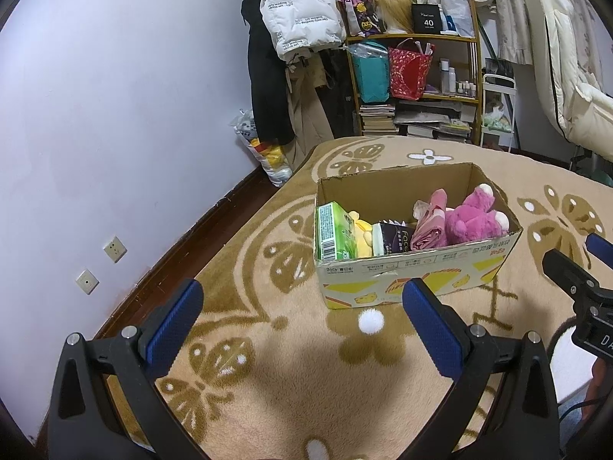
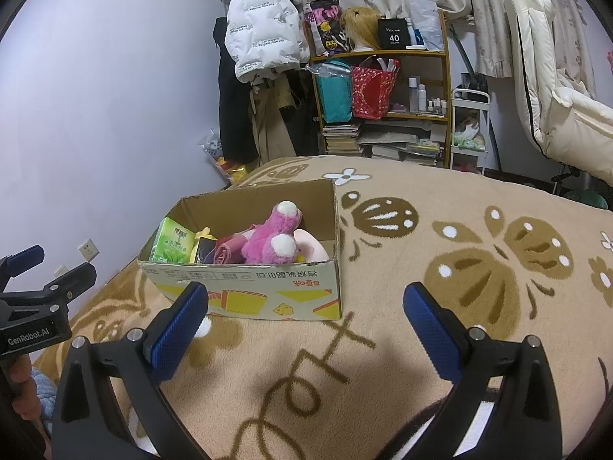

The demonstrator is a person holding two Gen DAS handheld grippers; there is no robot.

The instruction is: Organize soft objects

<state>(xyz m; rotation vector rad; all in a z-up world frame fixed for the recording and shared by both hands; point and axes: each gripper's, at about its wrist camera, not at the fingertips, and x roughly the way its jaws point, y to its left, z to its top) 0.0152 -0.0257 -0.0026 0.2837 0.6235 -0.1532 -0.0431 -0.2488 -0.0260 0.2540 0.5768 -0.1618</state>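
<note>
Nearest the cameras, the left gripper (image 1: 302,318) and the right gripper (image 2: 304,320) are both hovering over the tan fleece blanket with brown butterfly patterns (image 2: 440,345), each with its blue-padded fingers spread wide and holding nothing. They are hanging side by side, just short of the box.

Just beyond them, the open cardboard box with yellow printing (image 1: 413,272) is sitting on the blanket, and the soft things are lying inside it: a green tissue pack (image 1: 333,235) standing at the left end, a yellow plush (image 1: 363,235) beside it, a dark purple tissue pack (image 1: 394,239), a folded pink cloth (image 1: 431,226), and a pink plush bear (image 1: 475,216) at the right end. No loose soft item is showing on the blanket in either view, so the task is looking finished or nearly so; whether anything is waiting out of frame cannot be told.

The right wrist view is revealing a pale pink cushion-like piece (image 2: 312,247) under the bear, hidden from the left, while the left view is showing the yellow plush more fully.

Farther back, a cluttered wooden shelf (image 2: 383,53) is standing against the wall.
</note>
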